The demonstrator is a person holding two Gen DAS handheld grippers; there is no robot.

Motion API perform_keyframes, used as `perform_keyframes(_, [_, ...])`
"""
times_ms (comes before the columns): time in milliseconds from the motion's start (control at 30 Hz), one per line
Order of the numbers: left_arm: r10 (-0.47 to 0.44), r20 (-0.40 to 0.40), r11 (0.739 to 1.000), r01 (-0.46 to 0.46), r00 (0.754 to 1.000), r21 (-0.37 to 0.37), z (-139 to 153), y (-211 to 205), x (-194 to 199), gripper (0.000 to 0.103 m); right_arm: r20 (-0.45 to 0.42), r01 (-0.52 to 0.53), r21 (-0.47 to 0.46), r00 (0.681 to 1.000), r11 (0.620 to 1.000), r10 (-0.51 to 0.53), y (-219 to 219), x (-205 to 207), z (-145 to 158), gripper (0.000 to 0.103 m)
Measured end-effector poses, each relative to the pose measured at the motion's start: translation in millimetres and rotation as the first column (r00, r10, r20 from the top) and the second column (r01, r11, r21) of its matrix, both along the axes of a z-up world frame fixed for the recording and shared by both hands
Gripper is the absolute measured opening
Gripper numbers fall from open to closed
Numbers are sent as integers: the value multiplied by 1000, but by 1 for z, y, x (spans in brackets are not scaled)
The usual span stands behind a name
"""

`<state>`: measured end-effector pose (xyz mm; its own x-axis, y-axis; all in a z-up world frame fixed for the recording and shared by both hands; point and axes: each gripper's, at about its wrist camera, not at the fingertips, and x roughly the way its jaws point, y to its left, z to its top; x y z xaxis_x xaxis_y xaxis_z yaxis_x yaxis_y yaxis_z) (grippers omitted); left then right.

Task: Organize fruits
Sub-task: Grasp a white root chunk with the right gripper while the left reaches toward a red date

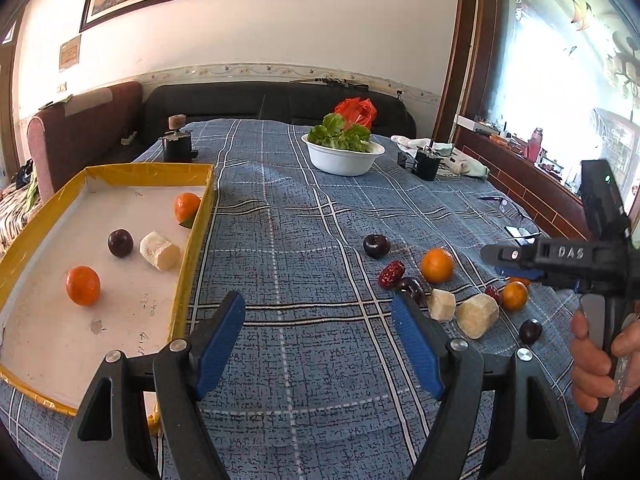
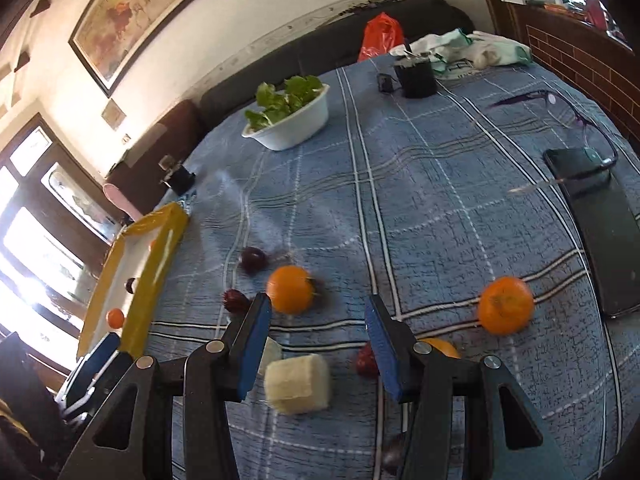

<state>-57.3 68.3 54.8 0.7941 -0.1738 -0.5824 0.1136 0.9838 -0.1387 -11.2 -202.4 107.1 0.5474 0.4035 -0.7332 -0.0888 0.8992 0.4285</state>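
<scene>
A yellow-rimmed white tray (image 1: 196,232) on the left holds two oranges (image 1: 83,285), a dark plum (image 1: 120,243) and a pale peeled chunk (image 1: 160,251). Loose fruit lies on the blue plaid cloth at right: an orange (image 1: 437,265), plums (image 1: 376,245), a red date (image 1: 391,274) and pale chunks (image 1: 477,315). My left gripper (image 1: 318,316) is open and empty over bare cloth beside the tray. My right gripper (image 2: 316,326) is open above a pale chunk (image 2: 298,384), with one orange (image 2: 290,289) ahead and another (image 2: 506,305) to the right. It also shows in the left view (image 1: 560,260).
A white bowl of greens (image 1: 343,155) stands at the far middle. Black small devices (image 1: 426,164) and a cloth lie at the far right. A black phone (image 2: 596,228) and glasses lie at the right edge. A sofa runs behind the table.
</scene>
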Motion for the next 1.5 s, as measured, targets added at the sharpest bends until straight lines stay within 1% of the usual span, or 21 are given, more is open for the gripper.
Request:
perform_keyframes(67, [5,-4,1000,-5,1000,-1,0,1,1,75,-12,-19,0,1000,1000,19,4,1,-4,53])
perform_keyframes(167, [8,-7,1000,-8,1000,-1,0,1,1,75,-14,-99,31,995,995,99,15,-1,-7,53])
perform_keyframes(200, [8,-8,1000,-8,1000,1,0,1,1,75,-13,-145,80,989,986,147,18,-2,-7,54])
perform_keyframes(233, [8,-10,1000,-8,1000,3,0,0,2,75,0,-183,134,983,974,184,19,-3,-6,57])
perform_keyframes(267, [10,-10,1000,-10,1000,3,-1,0,2,75,21,-217,184,976,959,217,18,-5,-2,57])
perform_keyframes(333, [11,-9,1000,-10,1000,3,0,0,2,75,55,-217,229,976,949,210,12,-7,3,57])
perform_keyframes(400, [11,-18,1000,-11,1000,8,-1,0,3,75,81,-187,196,981,962,175,7,-10,6,57])
perform_keyframes(500, [9,-23,1000,-9,1000,20,-1,-3,5,75,69,-174,225,984,959,162,2,-9,4,57])
perform_keyframes(600, [4,-44,1000,-3,999,17,4,-3,8,75,87,-156,197,986,968,141,-1,-11,7,57])
perform_keyframes(700, [69,33,998,-69,997,-6,35,22,0,75,99,-152,201,986,968,134,-3,-12,11,57])
perform_keyframes(767, [195,99,981,-196,976,3,62,54,-5,75,99,-159,204,985,966,142,-4,-12,12,57])
perform_keyframes(800, [298,123,955,-295,947,-41,76,84,-9,76,98,-164,206,984,965,146,-2,-11,12,57])
perform_keyframes(867, [439,78,891,-421,895,-171,87,137,-12,80,101,-171,204,983,964,153,2,-11,14,57])
perform_keyframes(900, [491,35,849,-468,871,-245,88,163,-13,80,103,-175,199,982,964,156,3,-11,14,57])
perform_keyframes(933, [510,-5,819,-488,860,-304,87,185,-13,80,105,-176,195,982,965,158,4,-11,14,57])
perform_keyframes(967, [513,-31,807,-494,858,-323,86,197,-11,80,106,-175,191,982,966,157,5,-11,14,57])
perform_keyframes(1000, [514,-44,805,-499,857,-322,86,202,-10,80,107,-173,187,982,967,155,5,-11,14,57])
perform_keyframes(1100, [492,-32,828,-479,870,-293,85,193,-8,80,101,-165,173,984,971,149,6,-10,12,57])
perform_keyframes(1167, [454,-32,847,-442,890,-296,83,182,-3,81,88,-154,157,986,976,141,6,-8,9,57])
perform_keyframes(1333, [326,-59,908,-330,944,-259,71,138,11,81,54,-124,93,991,988,119,6,-5,3,57])
perform_keyframes(1500, [181,-92,958,-196,979,-207,61,86,20,81,12,-116,59,993,991,116,4,-4,-5,57])
